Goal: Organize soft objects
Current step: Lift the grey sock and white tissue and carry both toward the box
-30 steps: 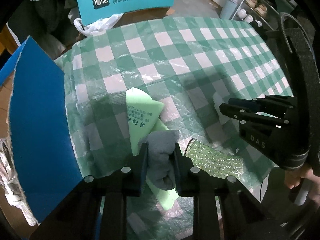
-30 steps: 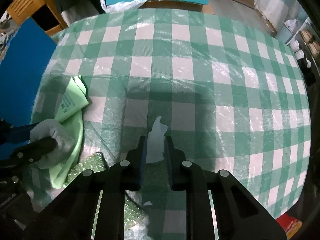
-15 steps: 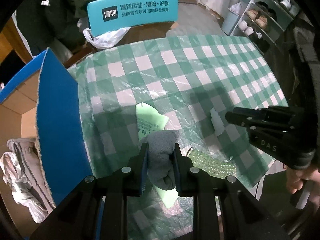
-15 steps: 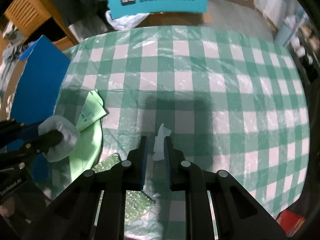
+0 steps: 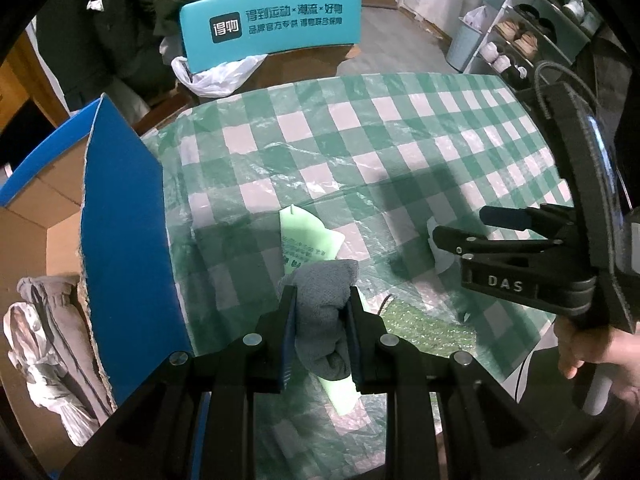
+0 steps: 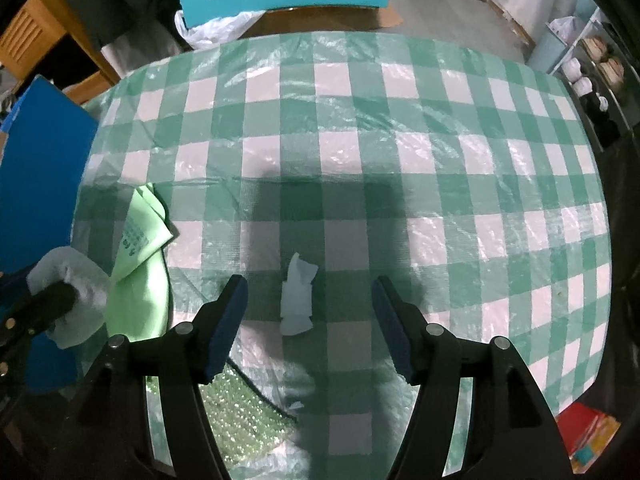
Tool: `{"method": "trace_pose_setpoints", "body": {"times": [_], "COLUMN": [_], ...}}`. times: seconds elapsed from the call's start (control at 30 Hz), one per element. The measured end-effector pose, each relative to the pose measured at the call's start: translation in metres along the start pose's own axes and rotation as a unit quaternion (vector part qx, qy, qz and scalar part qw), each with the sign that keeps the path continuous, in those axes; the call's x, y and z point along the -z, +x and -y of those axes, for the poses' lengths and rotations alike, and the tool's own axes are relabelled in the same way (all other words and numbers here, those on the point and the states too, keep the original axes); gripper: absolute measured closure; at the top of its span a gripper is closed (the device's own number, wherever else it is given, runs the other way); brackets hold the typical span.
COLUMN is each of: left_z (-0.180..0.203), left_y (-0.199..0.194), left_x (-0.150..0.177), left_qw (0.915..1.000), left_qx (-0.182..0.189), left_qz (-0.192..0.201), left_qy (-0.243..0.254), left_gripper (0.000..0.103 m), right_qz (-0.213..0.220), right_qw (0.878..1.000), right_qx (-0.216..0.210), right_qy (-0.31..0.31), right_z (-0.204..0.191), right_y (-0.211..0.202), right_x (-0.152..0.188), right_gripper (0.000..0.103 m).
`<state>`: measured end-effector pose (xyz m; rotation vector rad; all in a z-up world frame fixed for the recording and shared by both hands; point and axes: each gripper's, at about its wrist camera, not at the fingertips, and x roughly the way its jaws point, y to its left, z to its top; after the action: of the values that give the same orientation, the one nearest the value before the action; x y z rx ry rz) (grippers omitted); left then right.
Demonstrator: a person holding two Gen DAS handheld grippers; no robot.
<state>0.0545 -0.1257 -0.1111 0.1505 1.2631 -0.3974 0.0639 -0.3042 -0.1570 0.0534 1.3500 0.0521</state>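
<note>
My left gripper (image 5: 320, 304) is shut on a grey sock (image 5: 320, 308) and holds it above the left part of the checked table (image 5: 400, 128). A light green plastic bag (image 5: 306, 242) lies on the table under it; it also shows in the right wrist view (image 6: 138, 264). My right gripper (image 6: 310, 296) is open above a small white tissue (image 6: 297, 296) lying on the table between its fingers. The right gripper (image 5: 460, 226) also shows in the left wrist view. The sock (image 6: 70, 296) shows at the left of the right wrist view.
An open cardboard box with a blue flap (image 5: 124, 240) stands left of the table and holds grey clothing (image 5: 52, 344). A sheet of bubble wrap (image 6: 236, 420) lies at the table's near edge. A teal chair back (image 5: 272, 24) stands beyond the table. Shelves (image 5: 528, 36) are at the far right.
My right gripper has opened and let go of the white tissue, which now lies on the table. Both grippers have risen, the left one still holding the sock.
</note>
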Motion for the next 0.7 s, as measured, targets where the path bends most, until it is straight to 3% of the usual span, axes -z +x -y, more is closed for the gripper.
{"method": "trace_pose_setpoints", "body": {"times": [0.33, 0.47, 0.57, 0.63, 0.7], "left_z": [-0.001, 0.000, 0.000, 0.000, 0.000], "left_y": [-0.001, -0.001, -0.001, -0.001, -0.001], "left_x": [0.000, 0.000, 0.000, 0.000, 0.000], "left_qw": [1.0000, 1.0000, 1.0000, 1.0000, 1.0000], "left_qx": [0.000, -0.001, -0.002, -0.002, -0.002], "left_qz": [0.001, 0.000, 0.000, 0.000, 0.000], "left_qy": [0.000, 0.003, 0.003, 0.003, 0.004], "left_gripper": [0.080, 0.080, 0.081, 0.080, 0.081], "right_qz": [-0.021, -0.035, -0.033, -0.031, -0.033], "right_qw": [1.000, 0.999, 0.999, 0.999, 0.999], "right_qx": [0.001, -0.002, 0.003, 0.000, -0.008], "right_qy": [-0.006, -0.011, -0.019, -0.021, -0.019], "right_z": [-0.001, -0.003, -0.005, -0.007, -0.009], "right_y": [0.025, 0.034, 0.035, 0.034, 0.033], "right_x": [0.001, 0.005, 0.010, 0.012, 0.012], "right_gripper": [0.041, 0.064, 0.072, 0.084, 0.087]}}
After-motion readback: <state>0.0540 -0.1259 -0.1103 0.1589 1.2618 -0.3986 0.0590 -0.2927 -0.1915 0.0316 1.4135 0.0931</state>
